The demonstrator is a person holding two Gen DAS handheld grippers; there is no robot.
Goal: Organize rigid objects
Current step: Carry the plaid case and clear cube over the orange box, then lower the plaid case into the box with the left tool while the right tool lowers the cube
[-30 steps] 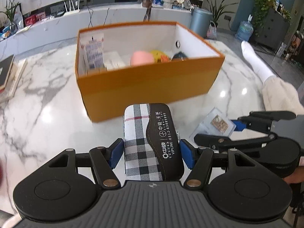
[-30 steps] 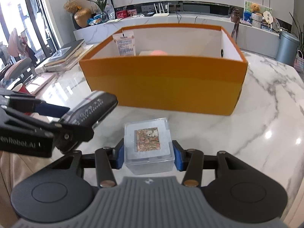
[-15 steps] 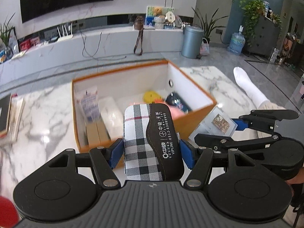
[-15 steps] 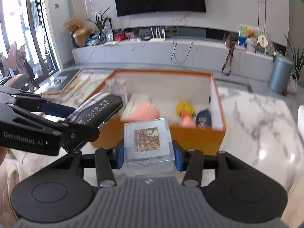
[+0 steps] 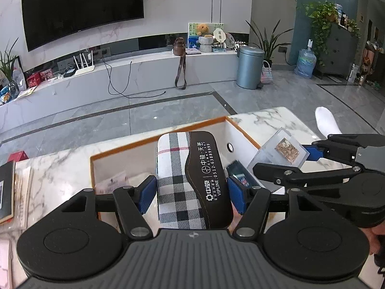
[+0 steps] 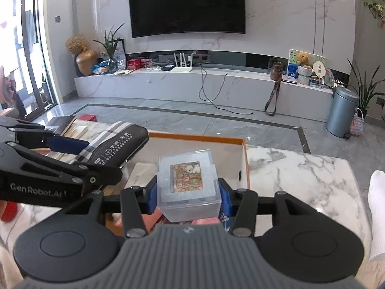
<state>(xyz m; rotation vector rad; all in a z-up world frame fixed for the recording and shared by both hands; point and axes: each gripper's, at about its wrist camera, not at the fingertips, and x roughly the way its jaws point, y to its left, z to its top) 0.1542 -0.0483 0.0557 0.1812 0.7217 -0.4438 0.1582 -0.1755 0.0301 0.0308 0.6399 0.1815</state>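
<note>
1. Plaid fabric-covered glasses case (image 5: 190, 180) sits clamped in the left tool (image 5: 191, 192), above the orange cardboard box's (image 5: 158, 139) open white interior.
2. Clear plastic cube (image 6: 189, 185) is gripped by the right tool (image 6: 189, 196), inside the box's far rim.
3. White marble table (image 6: 296, 175) lies bare to the right.

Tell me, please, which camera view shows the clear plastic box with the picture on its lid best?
The right wrist view: the clear plastic box sits centred between the right gripper pads, lid picture facing the camera. The left wrist view shows the same box only at the right, tilted, its lower part hidden behind the gripper.
</note>
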